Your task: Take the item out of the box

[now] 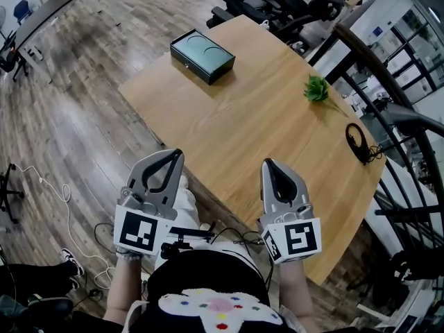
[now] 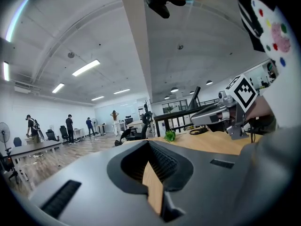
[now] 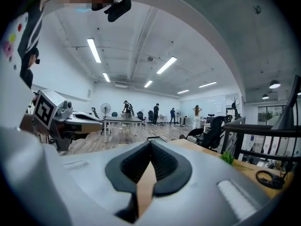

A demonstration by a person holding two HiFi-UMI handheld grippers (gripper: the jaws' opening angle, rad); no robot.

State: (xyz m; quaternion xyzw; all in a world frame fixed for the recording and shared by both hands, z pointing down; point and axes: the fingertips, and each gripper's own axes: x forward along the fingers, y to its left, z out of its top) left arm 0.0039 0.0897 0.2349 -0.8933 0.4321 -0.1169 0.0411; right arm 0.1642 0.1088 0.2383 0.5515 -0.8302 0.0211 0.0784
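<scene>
A dark green box with its lid down sits at the far left of the wooden table; whatever it holds is hidden. My left gripper hovers at the table's near edge, shut, with nothing between its jaws. About a hand's width to its right, my right gripper is over the near edge too, also shut and empty. Both are far from the box. In the left gripper view the jaws meet at their tips, and the right gripper view shows its jaws closed the same way.
A small green plant stands at the table's right side, with a black headset and cable nearer the right edge. A dark railing runs past the table's right. Chairs crowd the far end. Several people stand far across the room.
</scene>
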